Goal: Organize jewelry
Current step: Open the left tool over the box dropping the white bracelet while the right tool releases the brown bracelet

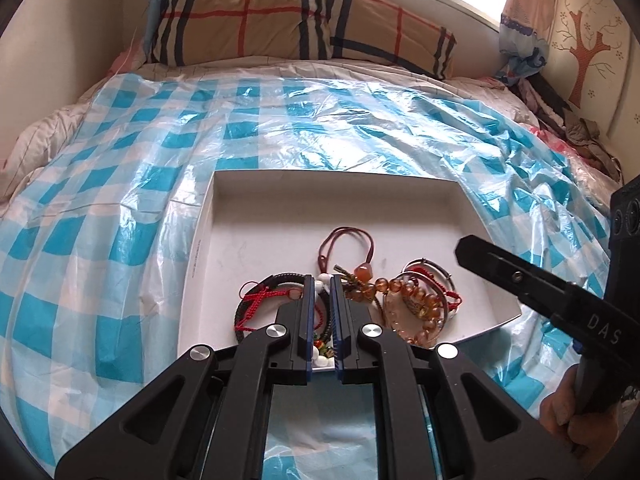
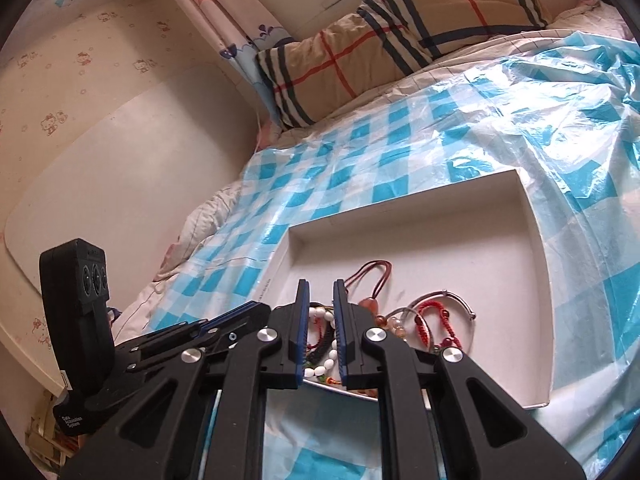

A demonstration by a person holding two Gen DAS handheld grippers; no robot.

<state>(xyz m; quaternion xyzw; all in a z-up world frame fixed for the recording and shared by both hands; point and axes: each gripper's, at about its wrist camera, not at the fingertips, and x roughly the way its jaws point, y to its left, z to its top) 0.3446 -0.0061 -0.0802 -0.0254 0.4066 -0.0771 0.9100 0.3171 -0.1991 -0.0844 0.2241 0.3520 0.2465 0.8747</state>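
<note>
A shallow white tray (image 1: 260, 240) (image 2: 460, 232) lies on the bed with a heap of jewelry in its near half. The heap holds a brown cord necklace (image 1: 346, 236) (image 2: 372, 276), an amber bead bracelet (image 1: 416, 300), a black braided bracelet with red cord (image 1: 260, 292), red cord bracelets beside a silver bangle (image 2: 460, 296), and white beads (image 2: 320, 314). My left gripper (image 1: 322, 278) hovers over the heap's left side, jaws nearly together, nothing between them. My right gripper (image 2: 320, 282) (image 1: 460, 246) hangs above the tray's near edge, also shut and empty. The left gripper (image 2: 260, 308) sits close beside it.
A blue-and-white checked plastic sheet (image 1: 200, 140) covers the bed. Plaid pillows (image 1: 248, 20) lie at the far end under a window. A curtain (image 1: 524, 12) and a heap of clothes (image 1: 580, 132) are at the right. A hand (image 1: 560, 412) grips the right tool's handle.
</note>
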